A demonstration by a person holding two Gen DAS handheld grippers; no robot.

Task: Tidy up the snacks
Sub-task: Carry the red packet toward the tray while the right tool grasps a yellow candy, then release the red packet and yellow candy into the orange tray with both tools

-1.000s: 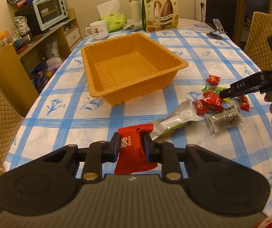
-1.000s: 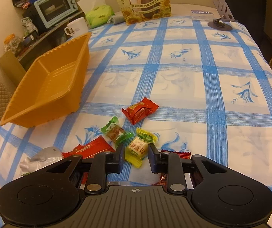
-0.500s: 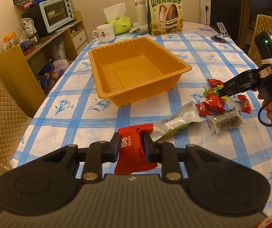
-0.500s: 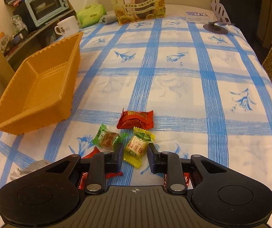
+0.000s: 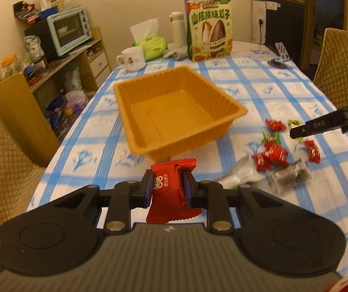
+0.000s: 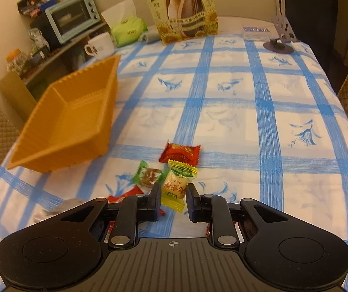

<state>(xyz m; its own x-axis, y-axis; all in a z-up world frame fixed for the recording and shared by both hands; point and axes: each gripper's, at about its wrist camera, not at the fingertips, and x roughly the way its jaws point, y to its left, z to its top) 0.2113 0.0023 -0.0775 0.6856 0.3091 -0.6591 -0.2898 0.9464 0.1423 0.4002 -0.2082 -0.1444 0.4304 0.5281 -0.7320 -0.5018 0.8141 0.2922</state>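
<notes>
Your left tongs pinch the red foil snack packet; your right tongs have just been closing onto the yellow wrapped candy. Next, carry both ahead into the orange plastic tray.

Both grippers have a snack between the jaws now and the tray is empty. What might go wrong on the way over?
1. The right gripper has just been closing on the yellow candy, pinching only its near part; it may slip out.
2. The left gripper holds the red packet across its middle, its lower end hanging free; that end might catch the orange tray rim.
3. Both heading to one tray, the grippers might collide.
</notes>
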